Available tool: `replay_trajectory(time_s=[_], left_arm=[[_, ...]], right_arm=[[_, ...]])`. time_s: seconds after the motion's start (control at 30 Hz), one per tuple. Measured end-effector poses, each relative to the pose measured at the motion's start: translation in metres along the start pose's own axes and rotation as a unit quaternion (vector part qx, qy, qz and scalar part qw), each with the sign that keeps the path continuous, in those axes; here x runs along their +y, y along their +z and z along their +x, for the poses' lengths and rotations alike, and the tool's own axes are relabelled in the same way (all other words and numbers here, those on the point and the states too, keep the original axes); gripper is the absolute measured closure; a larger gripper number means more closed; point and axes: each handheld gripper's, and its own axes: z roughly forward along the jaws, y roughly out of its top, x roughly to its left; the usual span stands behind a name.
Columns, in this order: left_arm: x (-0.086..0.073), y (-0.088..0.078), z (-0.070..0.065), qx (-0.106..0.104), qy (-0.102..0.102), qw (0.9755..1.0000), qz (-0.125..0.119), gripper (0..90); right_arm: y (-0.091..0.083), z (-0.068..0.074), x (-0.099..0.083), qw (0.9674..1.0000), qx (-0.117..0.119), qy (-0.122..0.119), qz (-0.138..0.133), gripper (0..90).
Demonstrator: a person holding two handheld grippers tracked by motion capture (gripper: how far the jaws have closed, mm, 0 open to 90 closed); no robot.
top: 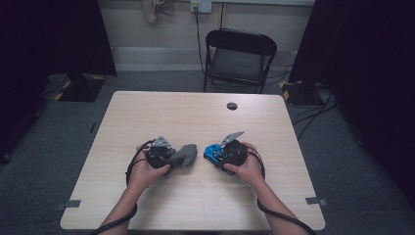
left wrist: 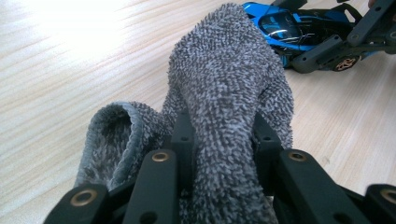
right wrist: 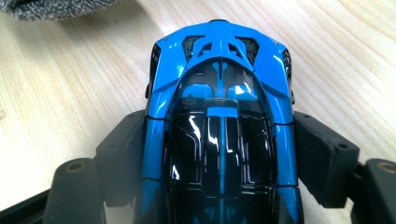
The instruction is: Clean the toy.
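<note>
A grey fuzzy sock (top: pixel 185 155) (left wrist: pixel 224 70) lies on the table, and my left gripper (top: pixel 171 156) (left wrist: pixel 222 128) is shut on its near end, the cloth bunched between the black jaws. Its cuff opens to the left in the left gripper view. A glossy blue and black toy car (top: pixel 213 151) (right wrist: pixel 219 116) (left wrist: pixel 280 28) sits just right of the sock. My right gripper (top: pixel 219 153) (right wrist: pixel 223 142) (left wrist: pixel 345 35) has a jaw pressed against each side of the car. An edge of the sock (right wrist: pixel 46 7) shows beyond the car.
The light wooden table (top: pixel 195 205) has a round cable hole (top: pixel 232 105) near its far edge. A black folding chair (top: pixel 240 54) stands behind the table. Dark screens flank both sides, and cables run on the floor at the right.
</note>
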Motion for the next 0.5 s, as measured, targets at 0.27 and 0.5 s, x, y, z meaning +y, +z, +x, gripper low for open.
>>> replay_trajectory(time_s=[0.27,0.5], left_arm=[[0.002,-0.001,0.001,0.006,-0.006,0.9999,-0.006,69.5],[0.011,-0.004,0.005,0.009,-0.028,0.9993,-0.025,69.6]], right_arm=[[-0.003,0.002,0.0,0.9998,-0.005,0.013,0.011,26.3],[-0.014,0.0,-0.001,0.9997,0.007,0.023,-0.003,26.4]])
